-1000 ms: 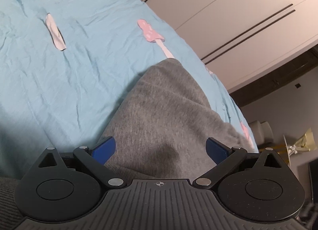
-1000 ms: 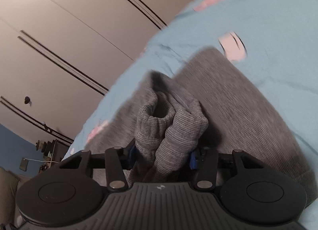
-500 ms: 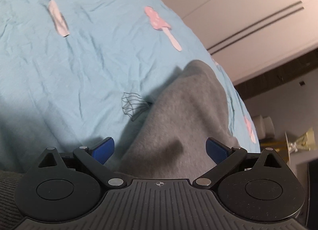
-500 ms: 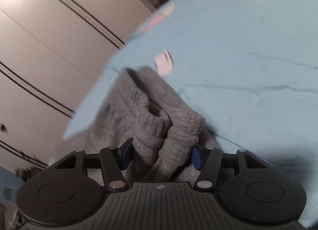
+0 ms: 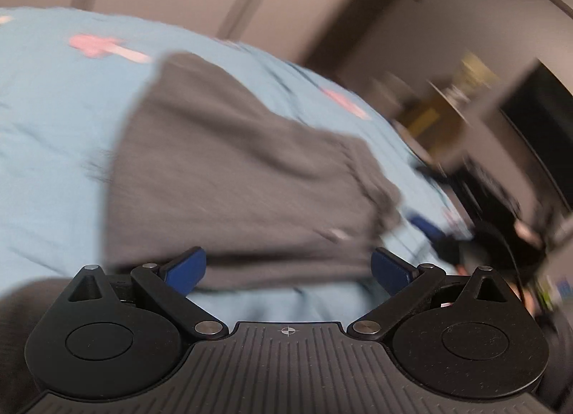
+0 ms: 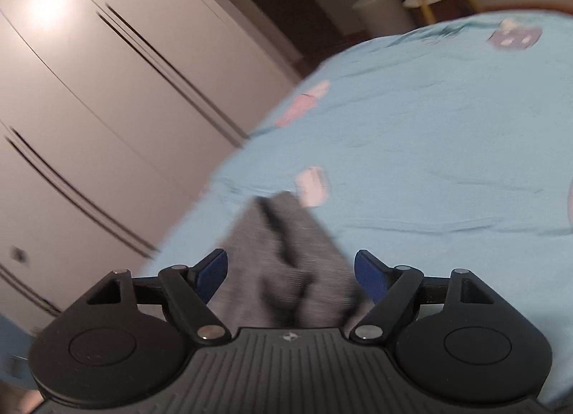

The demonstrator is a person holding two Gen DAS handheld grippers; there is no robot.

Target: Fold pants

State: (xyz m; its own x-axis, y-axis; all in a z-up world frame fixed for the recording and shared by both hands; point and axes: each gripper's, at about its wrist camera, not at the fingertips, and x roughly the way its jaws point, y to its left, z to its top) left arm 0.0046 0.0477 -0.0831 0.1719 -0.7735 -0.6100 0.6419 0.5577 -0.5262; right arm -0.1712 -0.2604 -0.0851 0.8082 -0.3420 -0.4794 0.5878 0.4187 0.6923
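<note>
One pair of grey sweatpants [image 5: 236, 178] lies folded on a bed covered by a light blue bedsheet [image 5: 53, 135] printed with small pink and lilac figures. In the left wrist view, which is smeared by motion, the folded pile sits in the middle of the sheet, its near edge just past the tips of the left tongs [image 5: 288, 269]. The two blue pads [image 5: 184, 269] of those tongs stand spread wide with nothing pressed between them.

In the right wrist view, the right tongs [image 6: 290, 272] have just been opening: the two blue pads [image 6: 214, 271] now stand apart, and a ribbed grey part of the sweatpants [image 6: 290, 253] lies between them without either pad pressing on it. Beyond that narrow grey strip the sheet runs on bare, with three printed figures showing on it.

Behind the bed a pale wardrobe [image 6: 107, 99] with dark vertical seams fills the left of the right wrist view. Blurred dark furniture shows at the far right of the left wrist view.
</note>
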